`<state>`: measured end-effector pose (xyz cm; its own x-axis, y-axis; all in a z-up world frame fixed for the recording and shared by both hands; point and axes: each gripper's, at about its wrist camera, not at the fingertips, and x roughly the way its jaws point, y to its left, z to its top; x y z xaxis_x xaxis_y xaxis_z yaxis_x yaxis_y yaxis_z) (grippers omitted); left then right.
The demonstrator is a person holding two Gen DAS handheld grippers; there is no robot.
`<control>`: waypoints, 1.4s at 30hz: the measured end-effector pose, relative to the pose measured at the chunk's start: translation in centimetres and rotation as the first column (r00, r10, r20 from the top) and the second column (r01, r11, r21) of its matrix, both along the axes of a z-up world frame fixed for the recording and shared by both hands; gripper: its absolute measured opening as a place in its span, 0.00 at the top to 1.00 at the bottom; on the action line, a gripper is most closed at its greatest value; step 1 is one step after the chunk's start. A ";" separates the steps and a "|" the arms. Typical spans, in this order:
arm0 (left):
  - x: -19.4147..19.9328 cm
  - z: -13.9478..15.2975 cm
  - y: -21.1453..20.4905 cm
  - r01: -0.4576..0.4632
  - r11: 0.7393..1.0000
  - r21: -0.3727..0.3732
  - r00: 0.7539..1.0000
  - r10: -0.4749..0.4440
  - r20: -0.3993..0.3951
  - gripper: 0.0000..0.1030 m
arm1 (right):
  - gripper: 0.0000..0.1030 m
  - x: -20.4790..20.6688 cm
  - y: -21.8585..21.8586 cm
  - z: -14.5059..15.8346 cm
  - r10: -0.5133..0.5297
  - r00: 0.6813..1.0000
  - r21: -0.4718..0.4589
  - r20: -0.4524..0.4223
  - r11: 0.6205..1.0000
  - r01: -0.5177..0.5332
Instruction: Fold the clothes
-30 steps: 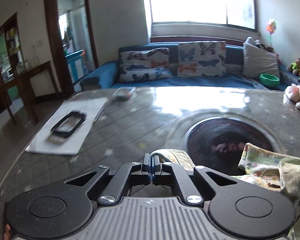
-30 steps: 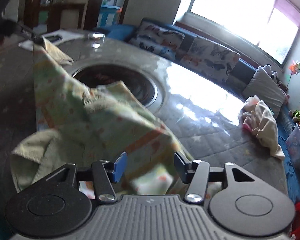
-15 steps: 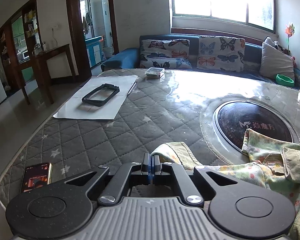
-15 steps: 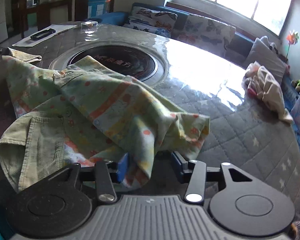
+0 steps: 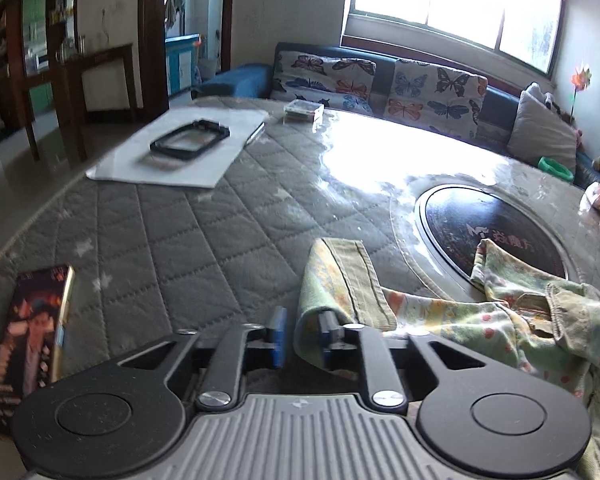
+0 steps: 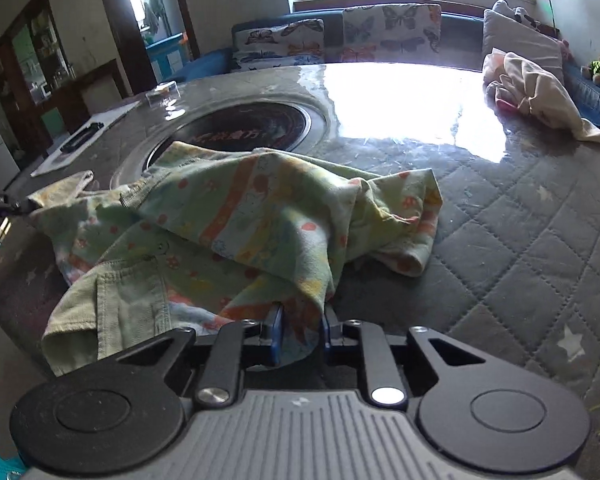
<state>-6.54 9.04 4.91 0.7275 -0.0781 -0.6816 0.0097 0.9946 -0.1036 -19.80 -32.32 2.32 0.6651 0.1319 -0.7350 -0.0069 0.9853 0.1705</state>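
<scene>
1. On the gray quilted bench point(image 6: 540, 248) lies a small shirt point(image 6: 260, 216), all bunched up and wrinkled.
2. It is pale green with orange and yellow stripes and little red dots. A plain green cuff point(image 6: 112, 312) sticks out at the near left.
3. Part of the shirt lies over the edge of the dark round plate point(image 6: 252, 128) set in the bench.
4. The right claw point(image 6: 300, 336) has its two fingers partly closed, with a fold of the shirt's hem between them. The cloth fills the gap.
5. The left claw point(image 5: 302, 338) is released, fingers apart. The shirt's sleeve point(image 5: 340, 276) is draped over its right finger.
6. A phone point(image 5: 28, 344) lies by the near left edge of the bench.
7. Another pile of clothes point(image 6: 532, 88) sits far off on the bench.
</scene>
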 end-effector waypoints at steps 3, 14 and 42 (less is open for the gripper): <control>-0.3 -0.6 0.3 -0.003 0.998 -0.067 1.000 0.002 -0.015 0.65 | 0.81 0.0 -0.4 -0.1 -0.015 1.000 0.034 0.018 0.999 0.015; -0.3 -1.8 -0.8 -0.007 0.994 -0.109 1.000 0.008 0.008 0.94 | 0.94 0.2 -0.8 -0.6 -0.038 0.998 0.081 0.053 0.996 0.034; 14.4 25.2 -6.2 -0.004 0.998 0.057 0.882 -0.023 0.470 0.95 | 0.96 18.8 -3.1 23.0 -0.066 0.847 0.044 0.527 0.998 0.050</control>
<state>7.85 2.81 30.15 0.9630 -0.0592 -0.2630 0.0531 0.9981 -0.0301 -1.02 -35.42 25.36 0.9587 0.0961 -0.2676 -0.0469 0.9817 0.1846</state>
